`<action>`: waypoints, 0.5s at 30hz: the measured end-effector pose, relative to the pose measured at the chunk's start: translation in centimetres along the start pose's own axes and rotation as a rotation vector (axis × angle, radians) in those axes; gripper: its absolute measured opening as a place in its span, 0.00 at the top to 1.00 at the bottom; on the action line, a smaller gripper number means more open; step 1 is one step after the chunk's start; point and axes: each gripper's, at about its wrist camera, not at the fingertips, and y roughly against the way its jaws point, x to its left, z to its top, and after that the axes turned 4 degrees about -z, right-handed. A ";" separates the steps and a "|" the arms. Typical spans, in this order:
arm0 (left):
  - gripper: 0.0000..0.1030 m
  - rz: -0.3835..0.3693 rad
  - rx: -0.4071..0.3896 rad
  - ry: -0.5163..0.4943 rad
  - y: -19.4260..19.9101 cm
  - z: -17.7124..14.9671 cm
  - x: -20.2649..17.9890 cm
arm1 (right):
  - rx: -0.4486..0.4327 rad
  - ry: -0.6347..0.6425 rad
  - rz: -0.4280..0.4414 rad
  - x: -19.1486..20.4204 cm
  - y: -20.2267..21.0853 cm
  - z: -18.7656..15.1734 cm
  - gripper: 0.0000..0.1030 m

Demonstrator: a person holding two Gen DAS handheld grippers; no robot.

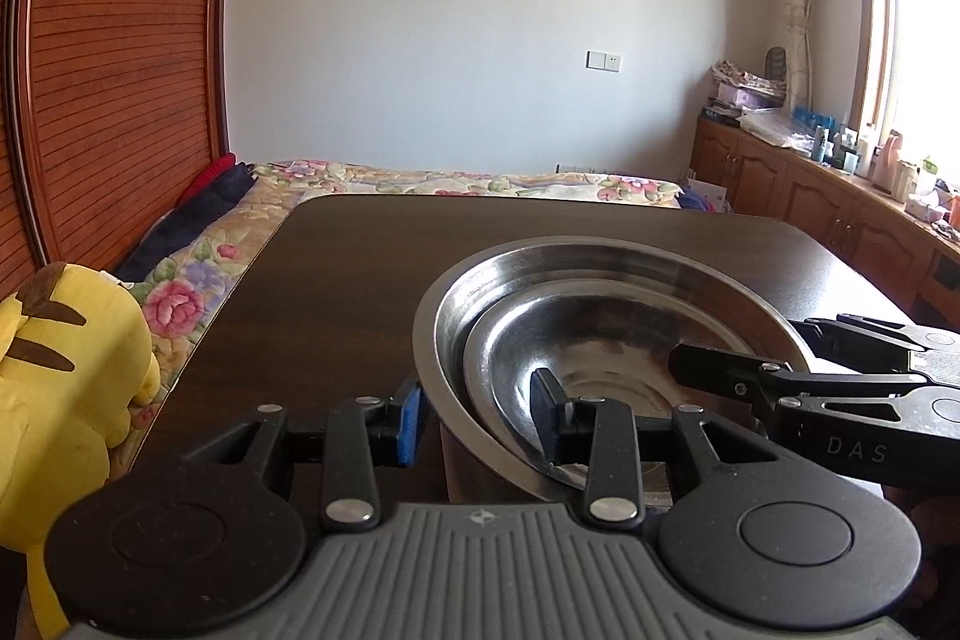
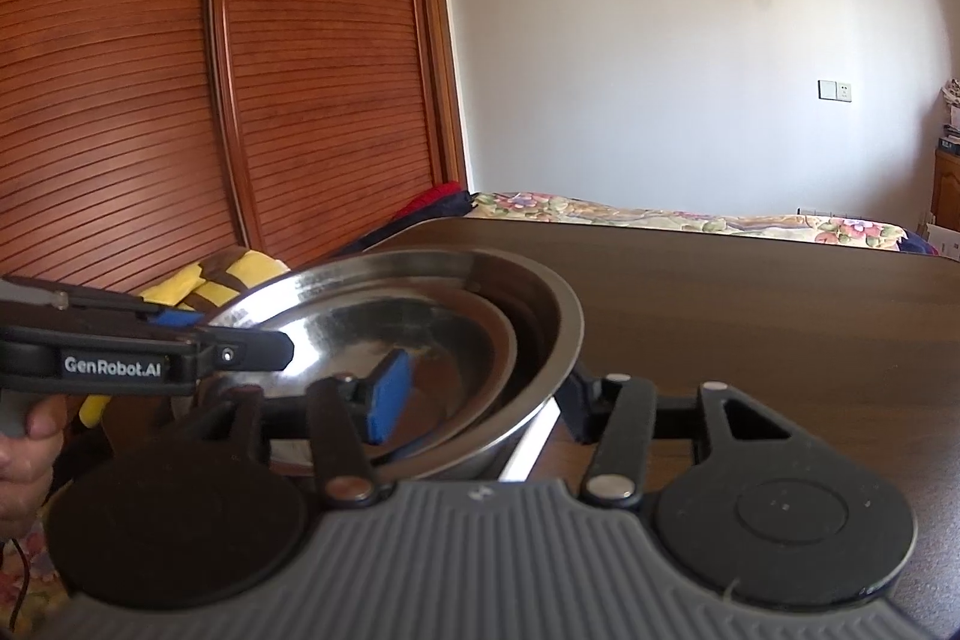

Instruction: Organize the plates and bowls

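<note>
Nearest of all, the left gripper (image 1: 480,418) stands with its blue-padded fingers (image 1: 410,421) spread wide, one pad outside the wall of the large shiny steel bowl (image 1: 447,340) and the other inside it; the outside pad sits clear of the metal and nothing is pinched. That large bowl rests on the dark brown wooden table (image 1: 336,292), close to the table's near edge, and a smaller shallow steel bowl (image 1: 516,340) lies nested within it, tilted so that its rim rides up against the big bowl's near wall. From the large bowl's right side the right gripper (image 2: 480,397) straddles the rim in the same way: its blue pad (image 2: 387,394) is inside the nested dishes, its other finger is outside the wall, and the gap between them is wide, so it too grips nothing. A person's hand (image 2: 24,436) shows at the lower left of the right wrist view, wrapped round the left tool's handle.

Left of the large bowl, off the table's edge, sits a yellow plush toy with brown stripes (image 1: 66,388). Beyond the bowl and the table's far edge lies a bed with a flowered cover (image 1: 468,181). Further left of the bowl rises a slatted reddish wooden wardrobe door (image 2: 180,70), and behind the bed stands a plain white wall (image 1: 450,10).
</note>
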 end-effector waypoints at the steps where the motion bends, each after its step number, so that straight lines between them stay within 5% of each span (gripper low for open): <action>1: 0.61 -0.002 0.000 0.001 0.0 0.0 0.0 | 0.001 0.002 -0.001 0.1 0.0 0.0 0.47; 5: 0.50 -0.005 -0.011 0.005 0.3 0.1 0.1 | -0.012 0.011 -0.014 0.2 0.4 0.1 0.35; 15: 0.37 0.018 -0.063 -0.004 1.5 1.3 0.1 | -0.055 -0.004 -0.077 -1.0 2.0 0.9 0.34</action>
